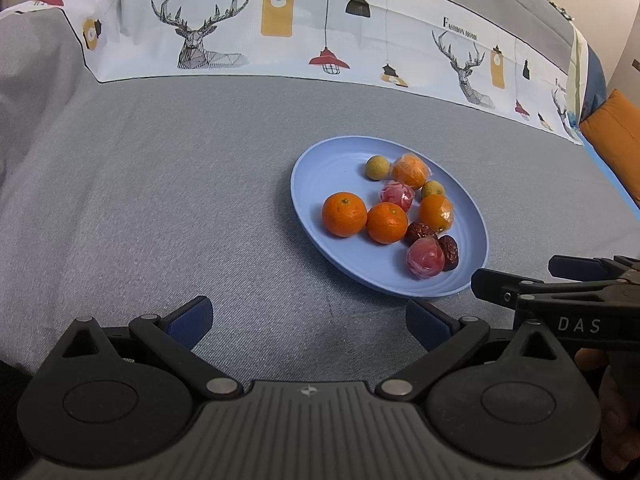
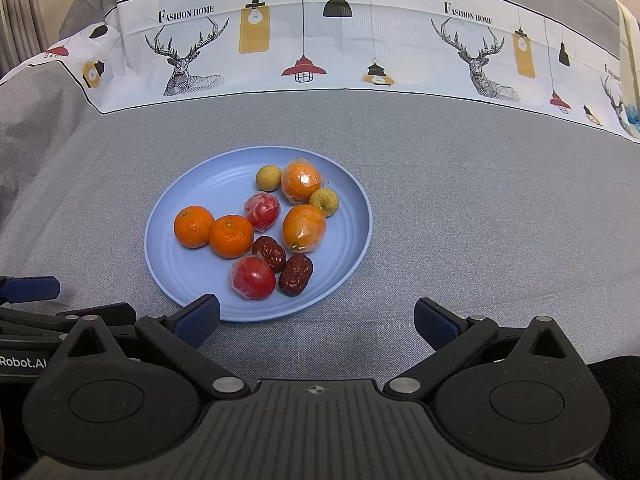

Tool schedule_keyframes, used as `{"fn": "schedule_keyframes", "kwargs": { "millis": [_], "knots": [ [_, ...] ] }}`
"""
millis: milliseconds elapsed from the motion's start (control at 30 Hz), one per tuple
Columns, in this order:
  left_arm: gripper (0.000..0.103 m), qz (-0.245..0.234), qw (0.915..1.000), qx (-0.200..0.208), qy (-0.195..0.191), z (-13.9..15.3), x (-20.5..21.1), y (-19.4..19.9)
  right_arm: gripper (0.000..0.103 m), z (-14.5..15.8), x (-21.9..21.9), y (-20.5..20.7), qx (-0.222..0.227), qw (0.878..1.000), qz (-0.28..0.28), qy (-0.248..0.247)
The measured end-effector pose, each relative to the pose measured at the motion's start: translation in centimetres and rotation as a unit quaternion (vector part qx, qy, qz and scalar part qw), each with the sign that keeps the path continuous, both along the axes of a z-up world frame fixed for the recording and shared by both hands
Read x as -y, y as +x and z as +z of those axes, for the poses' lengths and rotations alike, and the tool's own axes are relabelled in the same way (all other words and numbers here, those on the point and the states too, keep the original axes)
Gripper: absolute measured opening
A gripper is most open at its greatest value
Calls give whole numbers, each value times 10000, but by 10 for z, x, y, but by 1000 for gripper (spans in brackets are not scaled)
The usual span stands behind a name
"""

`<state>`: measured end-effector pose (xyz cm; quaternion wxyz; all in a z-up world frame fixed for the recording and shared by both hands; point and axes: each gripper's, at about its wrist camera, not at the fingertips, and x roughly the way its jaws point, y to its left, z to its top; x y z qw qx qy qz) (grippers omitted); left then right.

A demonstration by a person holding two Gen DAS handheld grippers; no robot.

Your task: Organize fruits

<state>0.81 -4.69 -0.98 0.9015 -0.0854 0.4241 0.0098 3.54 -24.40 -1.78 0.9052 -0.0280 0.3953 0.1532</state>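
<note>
Both tongs, left (image 1: 308,322) and right (image 2: 316,320), gape empty. Blue plate (image 2: 192,184) just ahead of right: wrapped tomatoes (image 2: 254,278) slick, squashy; pinch mandarins (image 2: 231,236) across the middle.

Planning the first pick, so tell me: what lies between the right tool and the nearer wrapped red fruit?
Only the blue plate's near rim and bare plate floor separate the open right tool from the wrapped red fruit, as the right wrist view shows.

both wrist views look forward, low over the shared plate (image 1: 316,168).
</note>
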Motion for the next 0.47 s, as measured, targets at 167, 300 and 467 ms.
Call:
{"fn": "schedule_keyframes", "kwargs": {
  "millis": [167, 300, 467],
  "knots": [
    [103, -30, 10000, 60, -9, 1, 0, 0, 102, 4, 5, -2, 102, 9998, -91, 111],
    [103, -62, 9999, 133, -73, 3, -2, -1, 102, 6, 3, -2, 111, 9998, -96, 106],
    [103, -164, 9995, 236, -151, 6, 1, 0, 102, 19, 16, -1, 419, 9979, -339, 354]
  ]
}}
